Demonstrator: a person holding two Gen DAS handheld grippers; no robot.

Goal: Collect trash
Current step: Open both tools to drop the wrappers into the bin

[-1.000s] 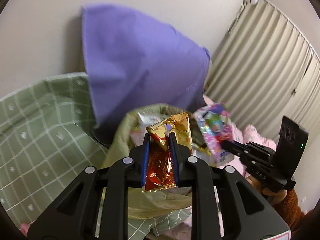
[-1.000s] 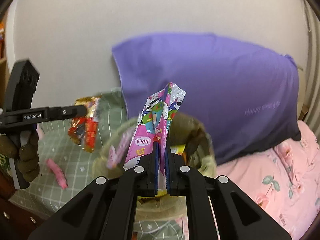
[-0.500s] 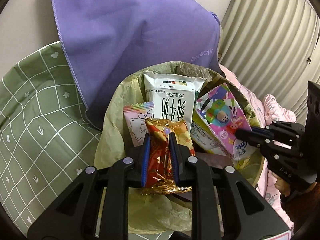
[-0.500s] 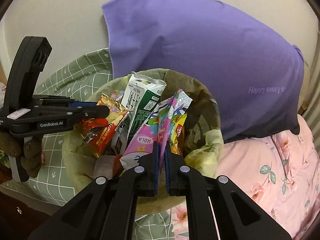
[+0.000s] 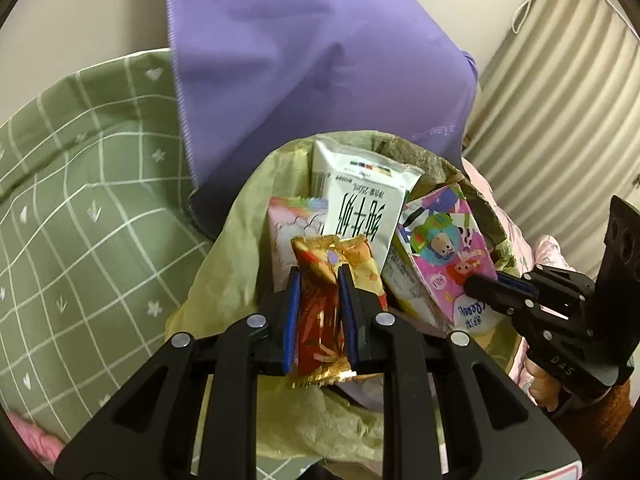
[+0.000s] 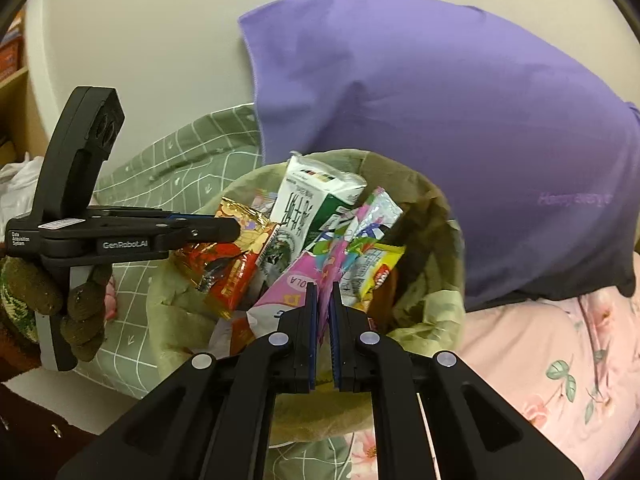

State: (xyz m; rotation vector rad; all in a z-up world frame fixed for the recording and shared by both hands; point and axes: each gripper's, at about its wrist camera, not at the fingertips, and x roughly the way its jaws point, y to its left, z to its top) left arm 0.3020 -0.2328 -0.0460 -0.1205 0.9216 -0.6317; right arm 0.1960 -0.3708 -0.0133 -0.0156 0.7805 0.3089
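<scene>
Both grippers over lined trash bin [image 6: 432, 216]. L fingers [image 5: 294, 312] clamp red-gold snack wrapper [image 5: 328, 280], R fingers [image 6: 310, 320] nearly shut on pink wrapper [image 6: 304, 276]. Release both w/ wrappers well inside rim, clear of milk carton [image 5: 360, 204].

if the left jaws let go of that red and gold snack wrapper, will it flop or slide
The red and gold wrapper looks thin, crinkled and probably empty, so likely light and floppy. Its glossy foil may slide off the upright milk carton beside it. Being over the lined bin, it should probably settle inside.
</scene>
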